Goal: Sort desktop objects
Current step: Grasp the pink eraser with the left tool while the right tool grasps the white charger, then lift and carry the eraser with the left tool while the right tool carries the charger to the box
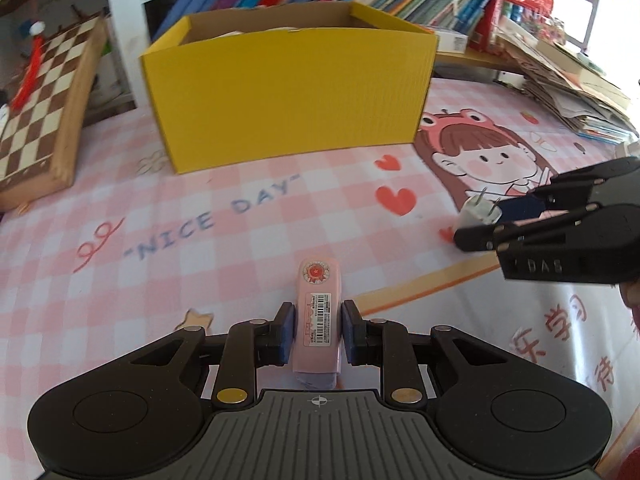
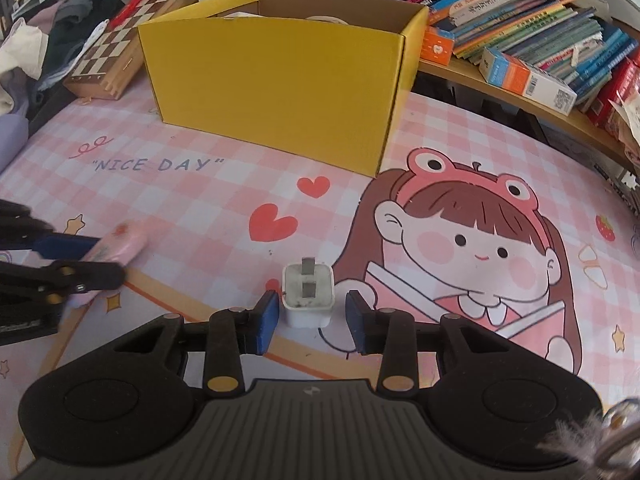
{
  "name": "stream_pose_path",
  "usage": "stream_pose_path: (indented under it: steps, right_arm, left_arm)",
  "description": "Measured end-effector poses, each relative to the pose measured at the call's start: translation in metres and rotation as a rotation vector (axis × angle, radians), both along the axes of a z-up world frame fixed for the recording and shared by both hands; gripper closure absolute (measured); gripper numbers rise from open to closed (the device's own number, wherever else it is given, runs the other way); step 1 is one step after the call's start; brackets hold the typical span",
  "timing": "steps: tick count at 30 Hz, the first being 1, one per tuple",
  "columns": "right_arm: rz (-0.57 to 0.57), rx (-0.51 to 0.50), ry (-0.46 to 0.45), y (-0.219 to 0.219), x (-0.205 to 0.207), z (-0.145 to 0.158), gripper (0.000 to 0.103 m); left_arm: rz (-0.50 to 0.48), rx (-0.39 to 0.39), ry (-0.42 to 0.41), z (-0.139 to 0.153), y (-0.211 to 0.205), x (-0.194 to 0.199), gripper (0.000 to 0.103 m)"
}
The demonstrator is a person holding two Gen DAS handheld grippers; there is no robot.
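Toward the near edge of the glossy pink checked mat [image 1: 160,240], one oblong pink case [image 1: 318,312] lies lengthwise toward the corrugated yellow box [image 1: 288,88], the left gripper [image 1: 318,330] closed against its sides. The right gripper [image 2: 311,316] brackets one boxy white charger [image 2: 307,294], prongs up, with gaps.

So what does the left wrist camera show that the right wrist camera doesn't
Only the left wrist view shows the barcode label on the pink rectangular stapler between the left tool. Only the right wrist view shows the pile of clothes and the white square plug charger's prong face, between the open right tool. Both show the yellow cardboard box and wooden chessboard.
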State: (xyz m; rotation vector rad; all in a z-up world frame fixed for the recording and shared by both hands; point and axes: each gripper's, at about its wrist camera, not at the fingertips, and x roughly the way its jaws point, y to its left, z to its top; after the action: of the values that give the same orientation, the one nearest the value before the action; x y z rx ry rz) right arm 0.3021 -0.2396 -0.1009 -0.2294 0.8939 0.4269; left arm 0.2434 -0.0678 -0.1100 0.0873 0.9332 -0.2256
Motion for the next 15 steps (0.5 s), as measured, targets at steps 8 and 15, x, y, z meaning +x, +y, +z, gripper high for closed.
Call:
stream_pose_path:
  steps: [8, 15]
  right_arm:
    - [-0.005, -0.002, 0.010, 0.006, 0.000, 0.002, 0.079]
    - [-0.031, 0.012, 0.012, 0.006, -0.013, 0.011, 0.079]
  left_arm:
    - [-0.007, 0.000, -0.019, 0.008, 0.004, -0.007, 0.080]
    - [-0.022, -0.002, -0.039, 0.016, 0.007, -0.013, 0.080]
